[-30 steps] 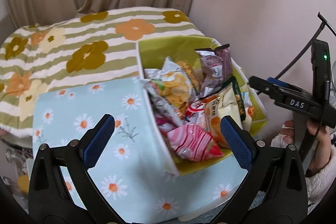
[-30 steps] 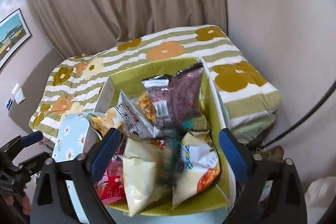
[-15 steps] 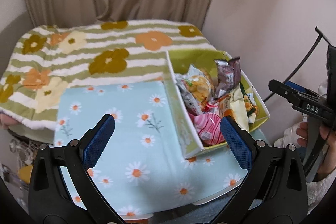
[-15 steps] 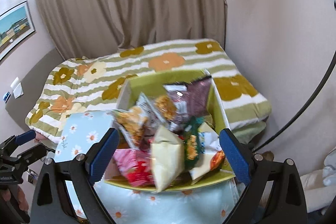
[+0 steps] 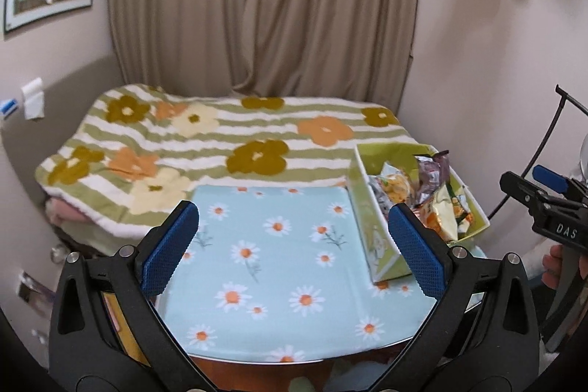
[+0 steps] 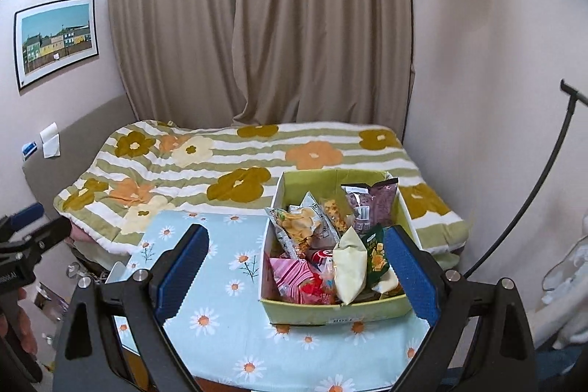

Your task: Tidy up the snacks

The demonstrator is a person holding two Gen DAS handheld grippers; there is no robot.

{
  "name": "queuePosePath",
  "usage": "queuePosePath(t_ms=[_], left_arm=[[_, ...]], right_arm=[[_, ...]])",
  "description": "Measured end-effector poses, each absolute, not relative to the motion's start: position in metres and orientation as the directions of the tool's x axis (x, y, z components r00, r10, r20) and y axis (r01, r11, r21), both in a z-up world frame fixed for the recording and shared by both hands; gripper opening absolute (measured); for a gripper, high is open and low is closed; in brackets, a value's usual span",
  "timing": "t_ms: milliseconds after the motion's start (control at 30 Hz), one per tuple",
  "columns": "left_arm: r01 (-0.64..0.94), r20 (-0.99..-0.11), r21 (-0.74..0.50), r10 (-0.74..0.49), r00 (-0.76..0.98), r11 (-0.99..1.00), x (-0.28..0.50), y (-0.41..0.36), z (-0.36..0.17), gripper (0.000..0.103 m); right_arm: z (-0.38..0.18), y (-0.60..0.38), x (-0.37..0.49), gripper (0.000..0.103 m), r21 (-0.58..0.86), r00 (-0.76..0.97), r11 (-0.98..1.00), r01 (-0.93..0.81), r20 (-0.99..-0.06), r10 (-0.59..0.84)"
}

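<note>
We see both hand-held grippers raised above and short of a round table covered by a pale blue daisy-print cloth (image 6: 220,315), each pointing forward and somewhat downward. The left gripper (image 5: 294,245) frames bare cloth between its blue ribbed pads (image 5: 171,247), which stand wide apart with nothing between them. The right gripper (image 6: 297,278) likewise has its jaws spread wide and clamps nothing; its pads (image 6: 411,276) merely frame the near end of the box from this angle, without touching it. In the left wrist view the right gripper appears again at the far right edge, held by a hand (image 5: 551,267), and its black body bears the white letters "DAS". In the right wrist view the left gripper shows at the left edge, its lettering too cut off to read. The task's thing, an open yellow-green cardboard box (image 6: 330,313) filled with snack bags, sits on the right part of the table. Among the bags we note a purple packet (image 6: 371,204) upright at the far end, a clear chip bag (image 6: 299,226) beside it, a pink striped packet (image 6: 294,276) and a pale yellow pouch (image 6: 349,272) at the near end; their printing is too small to read. Behind the table lies a bed under a green-striped flowered blanket (image 6: 228,164), backed by a beige curtain (image 6: 264,24).
</note>
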State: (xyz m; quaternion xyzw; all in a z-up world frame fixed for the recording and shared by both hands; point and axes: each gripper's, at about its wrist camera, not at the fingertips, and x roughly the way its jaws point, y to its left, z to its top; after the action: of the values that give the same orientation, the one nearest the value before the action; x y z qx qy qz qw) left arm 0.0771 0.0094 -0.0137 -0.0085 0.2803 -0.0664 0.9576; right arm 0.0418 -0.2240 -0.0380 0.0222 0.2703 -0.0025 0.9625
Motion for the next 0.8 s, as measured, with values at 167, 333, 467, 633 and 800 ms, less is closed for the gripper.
queuePosePath(t_ms=[167,333,467,633,800], left_arm=[[0.118,-0.525,-0.049,-0.126,0.842,0.992,0.061,0.016,-0.018,0.102],[0.134,-0.507,-0.044,-0.138,0.851,0.990,0.054,0.014,-0.017,0.102],[0.149,-0.500,-0.050,-0.154,0.852,0.988,0.054,0.010,-0.017,0.102],[0.164,-0.498,-0.049,-0.166,0.851,0.985,0.056,0.006,-0.016,0.102],[0.167,-0.499,-0.048,-0.168,0.850,0.985,0.059,0.002,-0.017,0.102]], right_arm=[[-0.044,-0.212,0.026,0.095,0.027,0.859,0.999,0.026,-0.511,-0.009],[-0.045,-0.214,0.016,0.096,0.029,0.865,0.998,0.053,-0.500,-0.032],[-0.043,-0.218,0.013,0.096,0.030,0.869,0.997,0.077,-0.492,-0.053],[-0.042,-0.219,0.013,0.096,0.030,0.869,0.995,0.090,-0.491,-0.064],[-0.042,-0.220,0.014,0.096,0.027,0.869,0.996,0.090,-0.490,-0.066]])
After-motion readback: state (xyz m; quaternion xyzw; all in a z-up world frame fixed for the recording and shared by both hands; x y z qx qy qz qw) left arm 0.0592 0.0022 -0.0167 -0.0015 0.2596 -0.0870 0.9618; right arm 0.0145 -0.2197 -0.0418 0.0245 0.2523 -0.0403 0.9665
